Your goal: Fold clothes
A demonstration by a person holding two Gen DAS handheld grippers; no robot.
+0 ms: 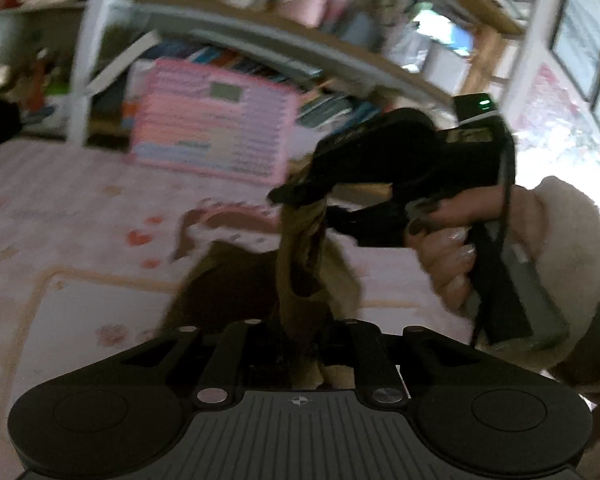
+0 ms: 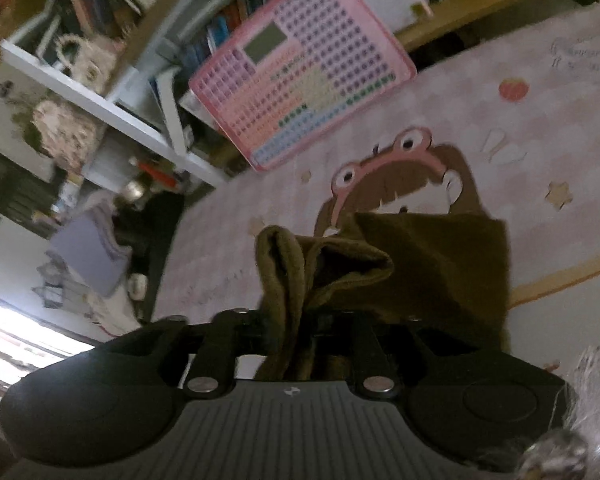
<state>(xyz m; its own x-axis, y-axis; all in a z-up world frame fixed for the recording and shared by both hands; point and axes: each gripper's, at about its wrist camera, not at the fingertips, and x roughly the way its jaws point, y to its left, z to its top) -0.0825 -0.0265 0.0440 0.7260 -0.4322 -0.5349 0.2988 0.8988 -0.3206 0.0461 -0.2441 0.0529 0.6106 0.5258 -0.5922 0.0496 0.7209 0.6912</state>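
An olive-brown garment (image 1: 300, 264) is bunched into a rope between my two grippers above a pink rug. My left gripper (image 1: 304, 336) is at the bottom of its view, with the cloth rising from between its jaws; the fingertips are hidden by fabric. Straight ahead, a hand (image 1: 448, 256) in a fluffy cream sleeve holds my right gripper (image 1: 304, 206), its black fingers clamped around the upper end of the bunch. In the right wrist view the garment (image 2: 420, 264) loops up out of the right gripper (image 2: 288, 324) and drapes down onto the rug.
The pink rug (image 2: 540, 128) with a cartoon figure covers the floor. A pink chart board (image 2: 304, 64) leans against a white bookshelf (image 1: 260, 40) packed with books. A dark bag and clutter (image 2: 148, 216) sit at the rug's far edge.
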